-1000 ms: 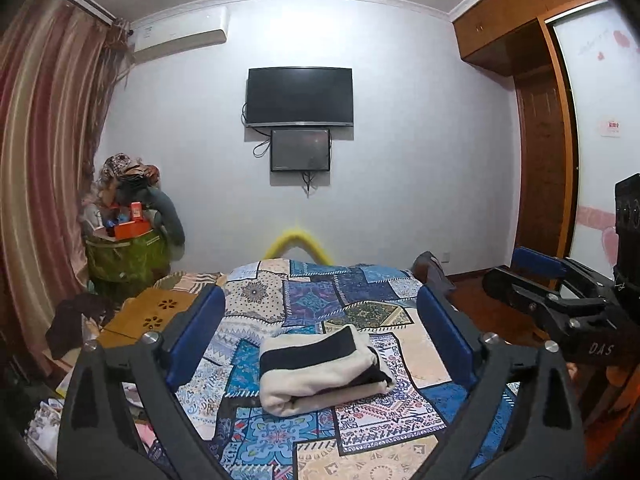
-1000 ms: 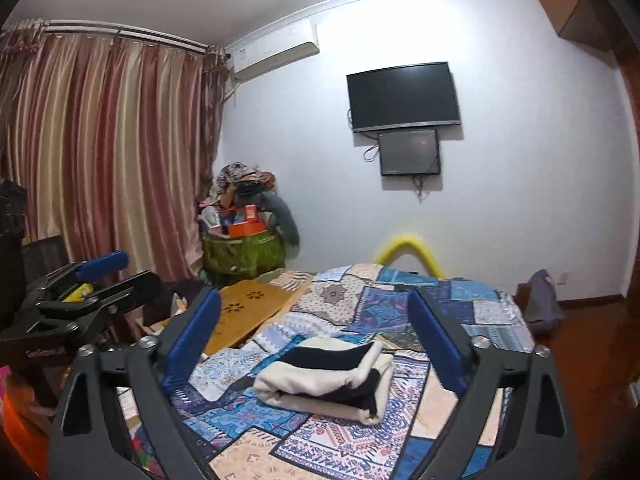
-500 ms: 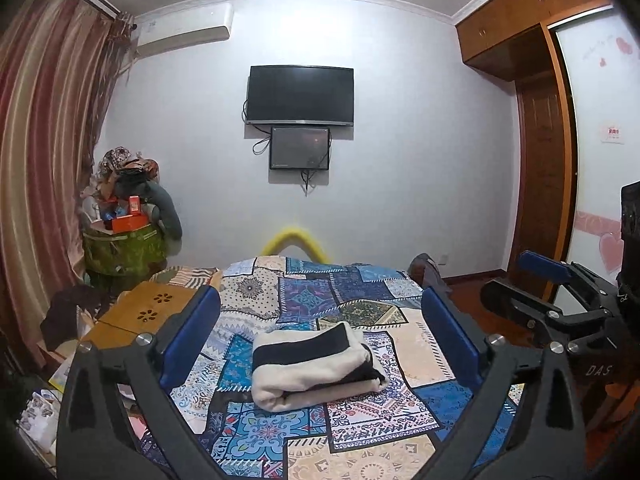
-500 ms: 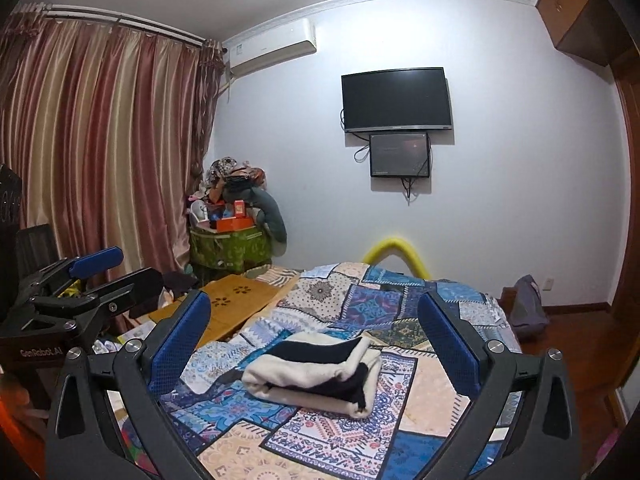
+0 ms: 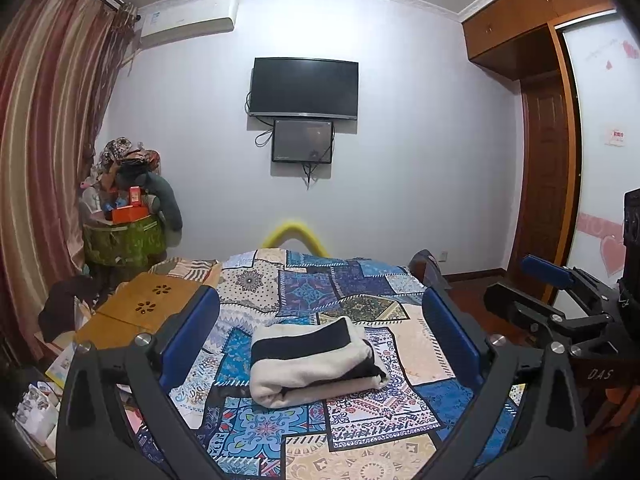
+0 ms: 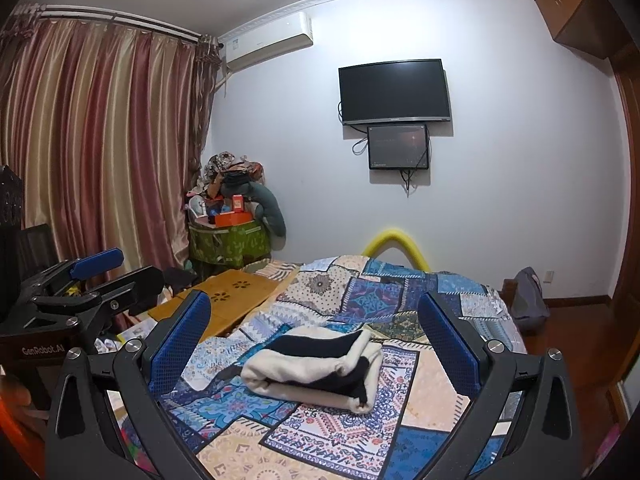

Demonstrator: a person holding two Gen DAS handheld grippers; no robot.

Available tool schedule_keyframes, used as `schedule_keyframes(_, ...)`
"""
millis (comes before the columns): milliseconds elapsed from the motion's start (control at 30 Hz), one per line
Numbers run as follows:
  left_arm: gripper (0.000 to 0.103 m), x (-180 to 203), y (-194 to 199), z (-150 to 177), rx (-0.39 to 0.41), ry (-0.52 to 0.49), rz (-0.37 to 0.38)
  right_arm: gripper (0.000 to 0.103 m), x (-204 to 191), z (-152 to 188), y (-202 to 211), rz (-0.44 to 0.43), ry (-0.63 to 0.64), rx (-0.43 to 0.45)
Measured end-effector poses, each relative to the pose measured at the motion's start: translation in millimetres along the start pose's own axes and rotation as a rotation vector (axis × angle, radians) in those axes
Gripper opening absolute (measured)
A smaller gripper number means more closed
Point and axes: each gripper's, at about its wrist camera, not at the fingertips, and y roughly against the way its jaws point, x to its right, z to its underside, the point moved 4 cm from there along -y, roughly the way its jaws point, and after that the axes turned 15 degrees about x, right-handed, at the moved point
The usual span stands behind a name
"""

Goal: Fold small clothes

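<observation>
I'm looking at a home bedroom — a bed [image 5: 420, 332] under a patchwork quilt [image 5: 320, 288] fills the middle. Wall-mounted TV [image 5: 304, 88] with a smaller screen [image 5: 302, 141] below it, split air conditioner [image 5: 188, 20] up by the ceiling, striped curtains [image 6: 100, 140] on the window side. Built-in wooden wardrobe [image 5: 532, 32] and door [image 5: 548, 184] on the other side — plus a green bin [image 6: 228, 242] heaped with household clutter in the corner.

Black frames with silver screws are seen on both grippers [image 5: 320, 344] [image 6: 316, 336]; blue textured pads [image 6: 180, 340] line the jaws.
</observation>
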Motion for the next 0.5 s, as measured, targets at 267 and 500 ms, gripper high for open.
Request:
schedule_keyframes(267,0.102,-0.1,1.1,1.1,0.001,0.007,0.001,0.103,0.4,-0.3,0.5,0.004,0.001,-0.002)
schedule_keyframes(500,0.102,0.7,0.8,1.2,-0.003,0.008,0.005,0.103,-0.4,-0.3,1.1,0.01,-0.004,-0.002)
